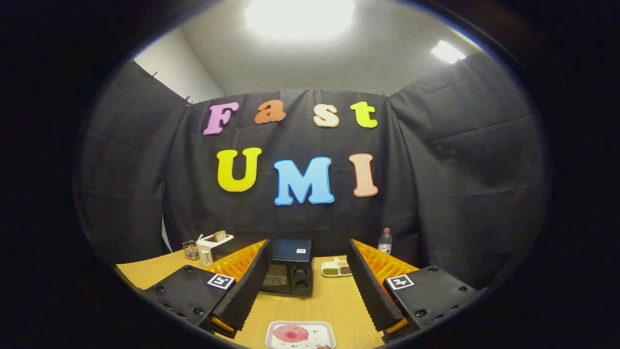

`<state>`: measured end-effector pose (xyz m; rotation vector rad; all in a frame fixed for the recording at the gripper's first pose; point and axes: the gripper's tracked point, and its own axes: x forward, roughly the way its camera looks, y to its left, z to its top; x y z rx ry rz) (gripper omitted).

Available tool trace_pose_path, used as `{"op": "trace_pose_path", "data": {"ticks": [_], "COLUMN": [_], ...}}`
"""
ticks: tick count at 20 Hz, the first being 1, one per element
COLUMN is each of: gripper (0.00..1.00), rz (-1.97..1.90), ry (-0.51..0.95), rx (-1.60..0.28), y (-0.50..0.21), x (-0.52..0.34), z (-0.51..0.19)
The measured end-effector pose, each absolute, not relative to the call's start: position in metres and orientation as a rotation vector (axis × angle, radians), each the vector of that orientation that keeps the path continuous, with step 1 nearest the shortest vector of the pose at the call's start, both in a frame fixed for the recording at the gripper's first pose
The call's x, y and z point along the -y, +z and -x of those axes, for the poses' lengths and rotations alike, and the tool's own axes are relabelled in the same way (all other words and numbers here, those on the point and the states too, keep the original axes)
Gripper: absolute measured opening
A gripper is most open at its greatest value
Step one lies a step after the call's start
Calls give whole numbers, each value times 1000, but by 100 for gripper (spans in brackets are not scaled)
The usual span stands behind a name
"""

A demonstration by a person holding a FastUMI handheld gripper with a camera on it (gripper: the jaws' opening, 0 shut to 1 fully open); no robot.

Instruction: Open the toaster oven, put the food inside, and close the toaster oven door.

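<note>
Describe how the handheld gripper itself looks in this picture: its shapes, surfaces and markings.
The gripper has two long, flat fingers with ribbed inner faces, and ridged outer sides. Each finger sits on a boxy block with visible screws, and each block carries a square black-and-white marker tag. No cables can be seen.
</note>
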<state>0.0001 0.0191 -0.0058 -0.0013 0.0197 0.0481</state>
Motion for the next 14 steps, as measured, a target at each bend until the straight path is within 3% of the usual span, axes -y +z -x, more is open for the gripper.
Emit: {"op": "trace_pose_path", "data": {"ticks": [14], "gripper": [98], "rz": [-17], "ry": [102], "rx": [-34], "y": [-5], "x": [-97], "z": [-79]}}
